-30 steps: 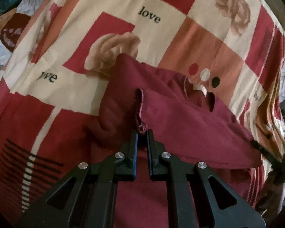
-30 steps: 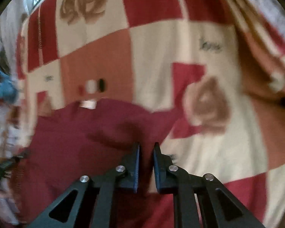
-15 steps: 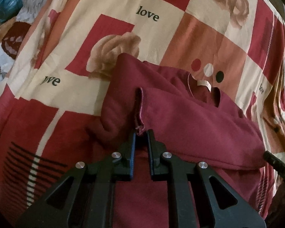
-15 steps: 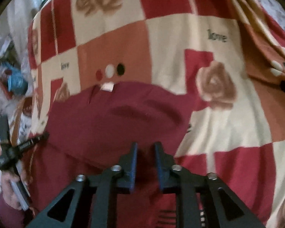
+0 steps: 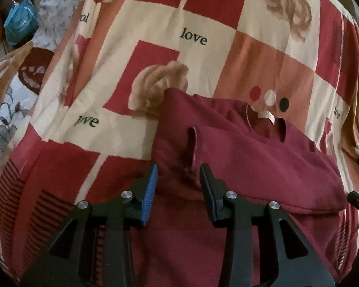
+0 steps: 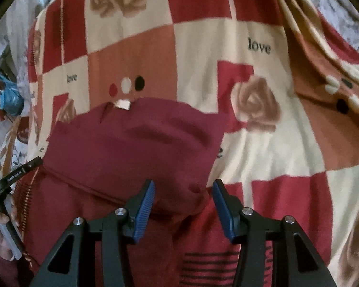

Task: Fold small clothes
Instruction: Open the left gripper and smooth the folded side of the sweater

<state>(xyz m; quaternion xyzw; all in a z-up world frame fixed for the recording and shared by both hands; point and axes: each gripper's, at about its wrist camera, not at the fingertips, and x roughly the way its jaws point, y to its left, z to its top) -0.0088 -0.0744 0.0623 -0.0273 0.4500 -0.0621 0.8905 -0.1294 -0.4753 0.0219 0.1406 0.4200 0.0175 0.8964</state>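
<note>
A small maroon shirt (image 5: 263,162) lies folded on a patterned bedspread (image 5: 203,24), neck opening and white label (image 5: 266,116) at the far side. My left gripper (image 5: 178,174) is open, its jaws either side of the bunched sleeve hem (image 5: 191,148), which lies free. In the right wrist view the same shirt (image 6: 131,148) fills the centre-left, label (image 6: 123,104) at the far edge. My right gripper (image 6: 183,189) is open over the shirt's near right corner, holding nothing.
The bedspread (image 6: 275,143) has red, cream and orange squares with roses and the word "love". A blue packet (image 5: 20,22) lies at the far left off the spread. The other gripper and a hand (image 6: 4,191) show at the left edge.
Both grippers have opened and let go of the shirt. The shirt now rests flat on the bedspread. Both grippers have drawn back a little.
</note>
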